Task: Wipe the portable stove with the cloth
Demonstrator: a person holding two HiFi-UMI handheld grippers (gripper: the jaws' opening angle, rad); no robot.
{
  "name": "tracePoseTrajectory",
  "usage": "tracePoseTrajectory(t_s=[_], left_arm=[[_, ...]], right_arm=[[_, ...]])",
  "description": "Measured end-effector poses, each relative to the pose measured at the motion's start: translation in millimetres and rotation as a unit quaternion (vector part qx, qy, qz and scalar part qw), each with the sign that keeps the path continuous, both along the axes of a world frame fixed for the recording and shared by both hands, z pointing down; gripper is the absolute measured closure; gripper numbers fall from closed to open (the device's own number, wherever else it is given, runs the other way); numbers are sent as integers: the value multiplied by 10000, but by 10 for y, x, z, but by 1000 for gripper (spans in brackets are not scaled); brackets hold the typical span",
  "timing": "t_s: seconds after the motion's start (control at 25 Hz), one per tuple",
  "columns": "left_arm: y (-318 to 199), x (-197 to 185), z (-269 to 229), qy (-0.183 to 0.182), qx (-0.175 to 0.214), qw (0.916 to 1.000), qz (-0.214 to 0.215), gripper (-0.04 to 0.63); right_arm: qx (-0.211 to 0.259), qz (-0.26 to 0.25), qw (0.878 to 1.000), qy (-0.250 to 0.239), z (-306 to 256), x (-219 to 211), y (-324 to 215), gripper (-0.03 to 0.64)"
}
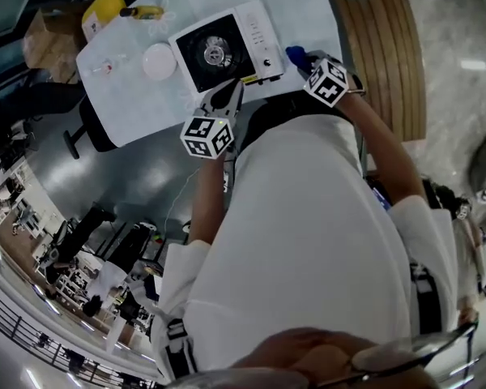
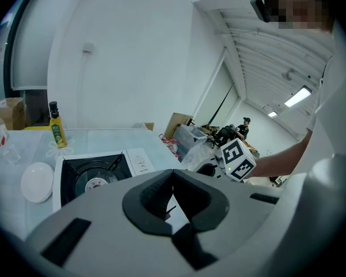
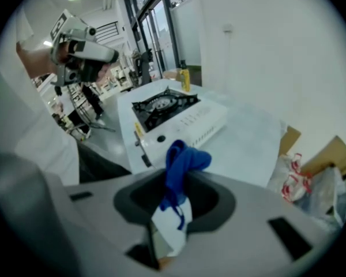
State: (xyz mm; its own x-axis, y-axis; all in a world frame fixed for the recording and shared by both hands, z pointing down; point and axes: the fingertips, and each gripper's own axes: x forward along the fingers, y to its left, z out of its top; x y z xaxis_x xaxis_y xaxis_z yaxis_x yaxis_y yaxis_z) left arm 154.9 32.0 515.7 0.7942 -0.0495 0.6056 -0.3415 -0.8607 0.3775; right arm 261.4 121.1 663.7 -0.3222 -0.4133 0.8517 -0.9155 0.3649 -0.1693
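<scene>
Right gripper view — cloth (image 3: 181, 160) clamped between fingers (image 3: 213, 203), stove (image 3: 173, 120) beyond

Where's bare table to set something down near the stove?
Bare table right of the stove, along the far edge beyond it, and the near-left corner in front of the plate. Crowded: plate and oil bottle on the left, left claw and right claw at the stove's near edge.

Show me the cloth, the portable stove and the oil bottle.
cloth (image 3: 183, 159), right gripper view, the bunched blue top
portable stove (image 1: 255, 24), head view, its white control panel
oil bottle (image 2: 57, 133), left gripper view, its yellow body
</scene>
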Motion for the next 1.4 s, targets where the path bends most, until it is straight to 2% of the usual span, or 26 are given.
tracePoseTrajectory(t_s=[0.48,0.68,1.08,1.4], left_arm=[[-113,35,-209,152,161,9987,-459,563],[-210,23,-280,278,177,9981,-521,563],[-617,-195,-238,471,46,9986,-241,563],[-1022,-367,-189,586,-108,9981,-144,563]], right_arm=[[216,-205,9996,17,-187,191,-256,494],[283,-188,9994,108,-232,285,-434,494],[307,-130,9984,465,-387,342,-921,494],[159,361,9991,134,-579,521,-1426,500]])
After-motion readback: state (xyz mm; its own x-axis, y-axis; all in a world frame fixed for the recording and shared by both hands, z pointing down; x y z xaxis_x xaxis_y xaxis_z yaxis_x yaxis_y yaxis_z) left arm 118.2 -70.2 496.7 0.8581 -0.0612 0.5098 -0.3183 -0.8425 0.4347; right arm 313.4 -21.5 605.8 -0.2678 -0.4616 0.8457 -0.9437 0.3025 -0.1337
